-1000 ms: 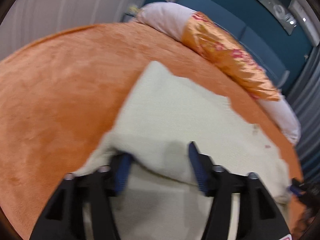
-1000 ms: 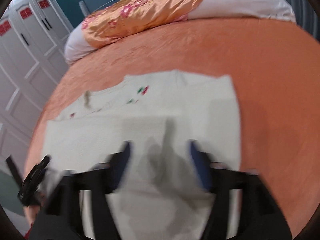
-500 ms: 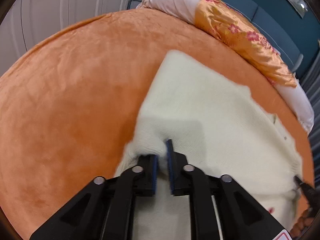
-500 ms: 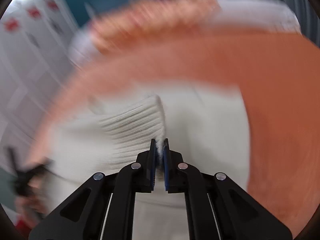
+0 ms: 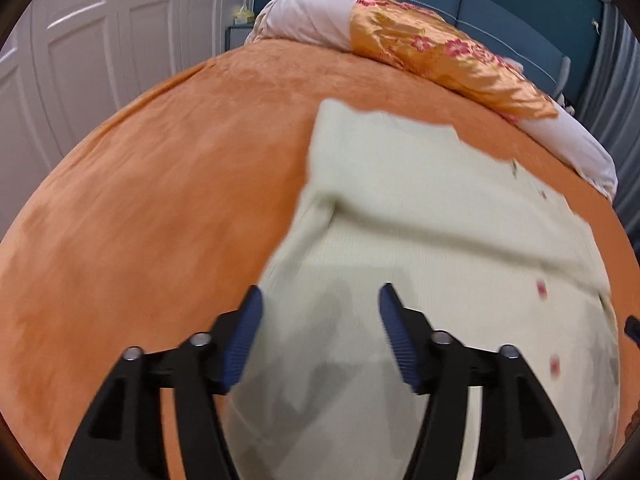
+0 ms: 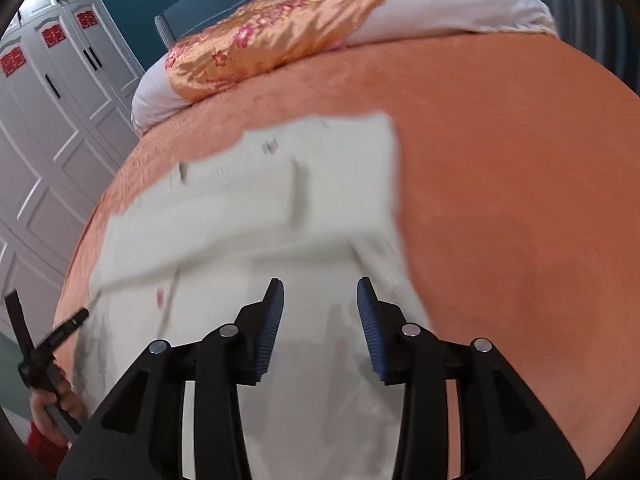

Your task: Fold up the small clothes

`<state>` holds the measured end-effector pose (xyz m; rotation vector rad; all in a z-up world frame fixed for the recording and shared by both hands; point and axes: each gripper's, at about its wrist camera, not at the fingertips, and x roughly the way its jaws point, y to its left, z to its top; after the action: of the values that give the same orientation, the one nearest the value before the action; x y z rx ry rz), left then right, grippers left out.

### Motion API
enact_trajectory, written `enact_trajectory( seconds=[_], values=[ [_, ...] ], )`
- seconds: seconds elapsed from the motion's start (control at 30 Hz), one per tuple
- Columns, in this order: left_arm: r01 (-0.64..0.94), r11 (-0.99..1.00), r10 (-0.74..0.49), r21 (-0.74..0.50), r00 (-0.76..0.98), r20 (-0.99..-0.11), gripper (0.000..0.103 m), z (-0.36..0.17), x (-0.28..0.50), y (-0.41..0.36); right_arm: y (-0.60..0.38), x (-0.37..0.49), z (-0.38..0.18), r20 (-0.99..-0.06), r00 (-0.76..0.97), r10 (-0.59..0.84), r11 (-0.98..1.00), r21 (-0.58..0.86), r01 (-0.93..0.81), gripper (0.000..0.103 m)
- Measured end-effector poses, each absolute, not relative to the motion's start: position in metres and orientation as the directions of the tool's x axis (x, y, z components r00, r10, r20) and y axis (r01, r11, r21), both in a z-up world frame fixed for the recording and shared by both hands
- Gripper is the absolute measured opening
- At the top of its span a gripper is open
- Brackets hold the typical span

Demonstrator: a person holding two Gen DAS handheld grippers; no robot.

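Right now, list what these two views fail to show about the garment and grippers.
- Garment near edge: both views, hidden under the open left gripper and right gripper.
- Embroidery: both views, smeared by motion blur.
- Right gripper: left view, cut off by the edge.
- Garment type: unclear; it lies partly folded.

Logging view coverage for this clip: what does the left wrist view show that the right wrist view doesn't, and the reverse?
Only the left wrist view: plain white panelled doors and the open left claw up close. Only the right wrist view: wardrobe doors with red emblems, the person's hand on the other tool's handle, and the open right claw. Both: the cream garment on the orange bedspread and the floral pillow.
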<state>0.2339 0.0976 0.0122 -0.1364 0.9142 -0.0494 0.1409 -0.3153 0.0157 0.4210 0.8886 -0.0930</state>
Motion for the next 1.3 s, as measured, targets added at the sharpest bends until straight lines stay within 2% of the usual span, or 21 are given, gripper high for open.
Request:
enact_trajectory(
  seconds=[0.07,0.17,0.3,0.43,0.57,0.67,0.7,0.73,0.83,0.9,0.93,0.97,1.0,1.03,1.07,1.17,1.2,1.27,1.3],
  values=[
    [-0.023,0.989,-0.107,-0.147,0.577,-0.810,0.066,0.012,0.197,0.115,-0.316,0.099,0.011,-0.800,0.597,0.059,0.916,0.281,0.286,0.052],
    [-0.050,0.981,-0.131,-0.186,0.538,-0.833,0.066,0.011,0.154,0.133,-0.315,0.033,0.002,-0.845,0.533,0.047,0.906,0.261,0.333,0.055],
    [-0.084,0.959,-0.202,-0.271,0.471,-0.859,0.068,0.002,0.110,0.140,-0.304,-0.025,-0.015,-0.850,0.514,0.114,0.860,0.344,0.377,0.059],
    [-0.093,0.949,-0.229,-0.301,0.454,-0.861,0.070,0.000,0.091,0.125,-0.282,-0.035,-0.017,-0.837,0.536,0.112,0.862,0.351,0.367,0.065],
    [-0.090,0.963,-0.190,-0.253,0.439,-0.878,0.070,-0.002,0.090,0.110,-0.255,-0.021,-0.019,-0.817,0.557,0.149,0.877,0.369,0.307,0.065],
    [-0.110,0.966,-0.166,-0.235,0.435,-0.885,0.069,-0.003,0.095,0.106,-0.241,-0.016,-0.022,-0.815,0.570,0.109,0.904,0.320,0.284,0.065],
    [-0.118,0.965,-0.163,-0.236,0.438,-0.884,0.069,-0.003,0.096,0.106,-0.240,-0.015,-0.022,-0.811,0.575,0.106,0.910,0.312,0.272,0.065],
    [-0.127,0.964,-0.155,-0.233,0.441,-0.884,0.063,-0.003,0.097,0.105,-0.241,-0.014,-0.022,-0.807,0.580,0.110,0.911,0.316,0.267,0.065],
    [-0.145,0.967,-0.124,-0.208,0.444,-0.887,0.049,-0.002,0.099,0.103,-0.248,-0.011,-0.023,-0.790,0.594,0.148,0.900,0.357,0.250,0.055],
    [-0.164,0.967,-0.105,-0.195,0.440,-0.892,0.044,-0.001,0.100,0.102,-0.252,-0.011,-0.025,-0.778,0.604,0.175,0.883,0.395,0.252,0.053],
    [-0.173,0.966,-0.098,-0.191,0.438,-0.893,0.041,-0.001,0.100,0.101,-0.256,-0.011,-0.025,-0.771,0.609,0.188,0.874,0.414,0.254,0.048],
    [-0.179,0.965,-0.096,-0.191,0.438,-0.894,0.038,0.000,0.101,0.101,-0.256,-0.012,-0.026,-0.766,0.611,0.198,0.869,0.426,0.253,0.041],
    [-0.179,0.966,-0.091,-0.186,0.439,-0.894,0.027,0.000,0.101,0.100,-0.259,-0.011,-0.027,-0.764,0.611,0.210,0.865,0.435,0.248,0.034],
    [-0.179,0.966,-0.089,-0.184,0.439,-0.894,0.014,0.001,0.101,0.099,-0.259,-0.011,-0.028,-0.762,0.609,0.221,0.862,0.444,0.243,0.017],
    [-0.179,0.965,-0.094,-0.190,0.439,-0.893,0.011,0.002,0.102,0.098,-0.260,-0.010,-0.030,-0.755,0.609,0.243,0.855,0.464,0.234,0.009],
    [-0.199,0.965,-0.065,-0.172,0.451,-0.890,0.010,0.008,0.100,0.098,-0.260,-0.010,-0.028,-0.751,0.610,0.252,0.859,0.464,0.216,0.008],
    [-0.207,0.965,-0.053,-0.162,0.453,-0.890,0.015,0.010,0.099,0.098,-0.260,-0.009,-0.028,-0.750,0.610,0.255,0.858,0.466,0.215,0.008],
    [-0.249,0.960,-0.005,-0.130,0.447,-0.895,0.028,0.010,0.100,0.102,-0.263,-0.007,-0.031,-0.746,0.605,0.277,0.842,0.492,0.221,0.010],
    [-0.270,0.955,0.009,-0.124,0.443,-0.896,0.043,0.009,0.099,0.104,-0.264,-0.007,-0.032,-0.743,0.605,0.286,0.833,0.504,0.226,0.011]
  ],
)
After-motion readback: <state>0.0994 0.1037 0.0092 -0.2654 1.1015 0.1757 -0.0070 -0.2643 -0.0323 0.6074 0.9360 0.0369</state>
